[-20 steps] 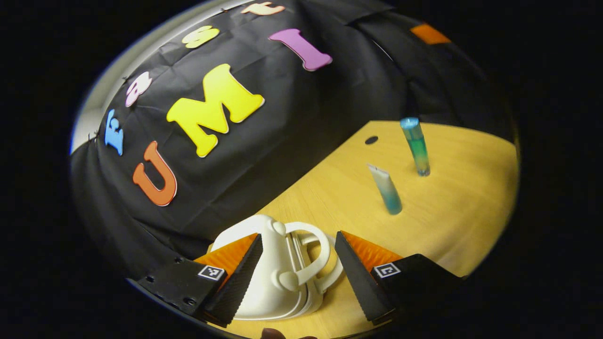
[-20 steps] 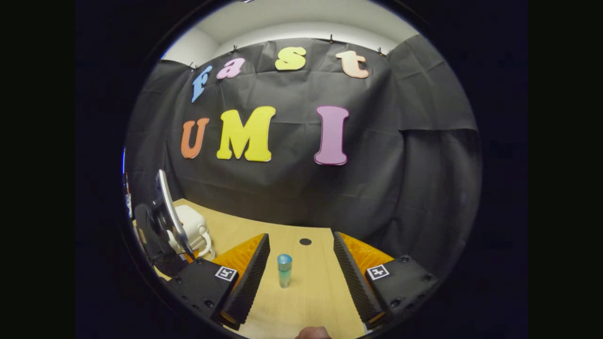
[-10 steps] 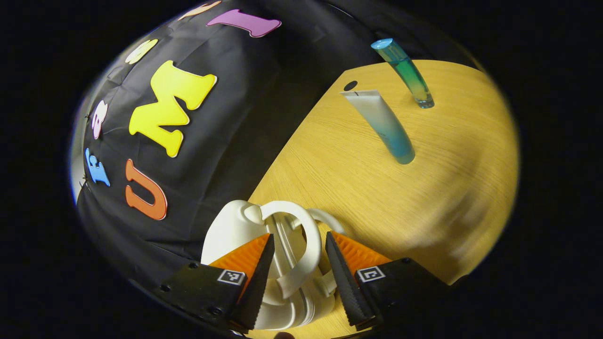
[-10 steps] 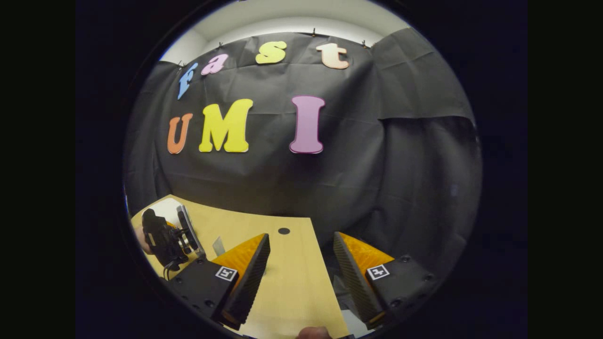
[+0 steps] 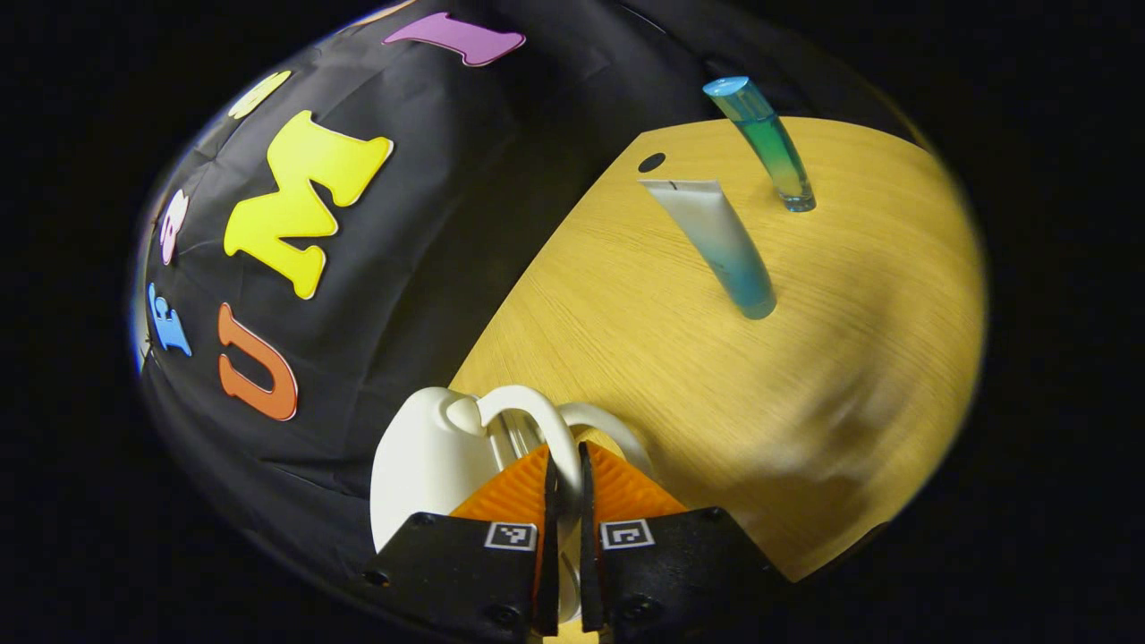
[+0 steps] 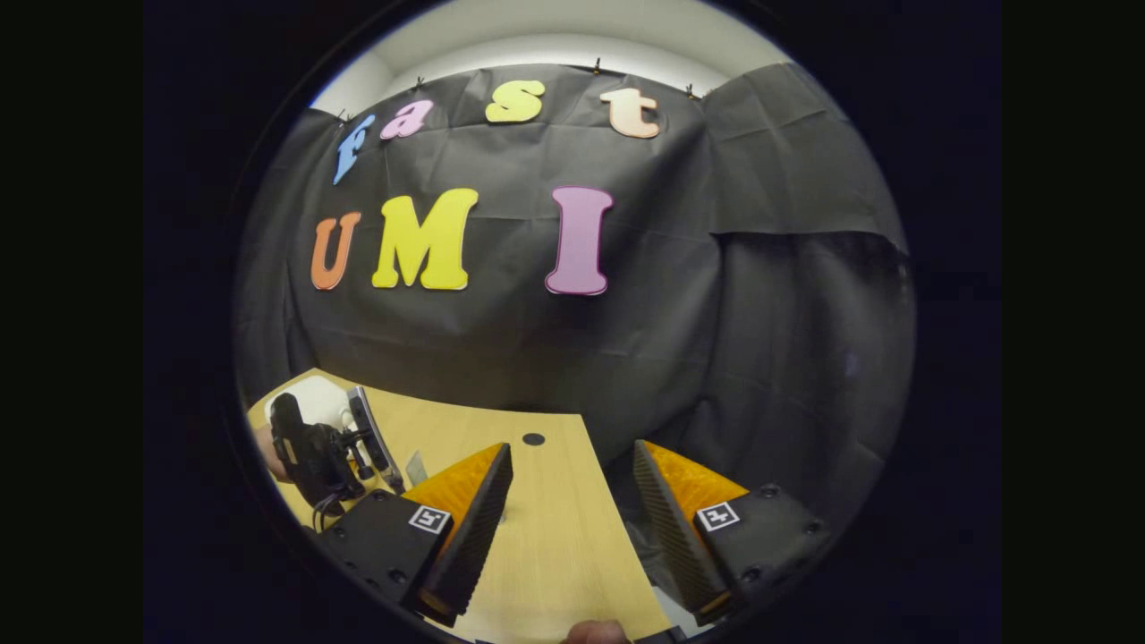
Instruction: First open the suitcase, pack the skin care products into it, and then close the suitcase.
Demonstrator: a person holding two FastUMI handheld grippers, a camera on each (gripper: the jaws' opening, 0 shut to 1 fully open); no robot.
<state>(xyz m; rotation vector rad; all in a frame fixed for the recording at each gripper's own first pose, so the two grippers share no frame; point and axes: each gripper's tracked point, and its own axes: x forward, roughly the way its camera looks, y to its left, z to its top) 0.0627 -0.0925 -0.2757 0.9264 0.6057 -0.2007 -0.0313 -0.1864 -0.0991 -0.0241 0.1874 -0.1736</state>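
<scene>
Left tongs (image 5: 564, 483) now clamped on suitcase (image 5: 420, 456) handle (image 5: 537, 420); right tongs (image 6: 572, 501) wide open, empty. Risk: thin handle slips out, lid drops.

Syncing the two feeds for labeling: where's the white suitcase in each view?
Left gripper view: white suitcase at bottom centre, its handle pinched in the left gripper's closed jaws.
Right gripper view: white suitcase at lower left, partly hidden behind the left gripper.
Shared landmark: the dark round hole in the table.
</scene>
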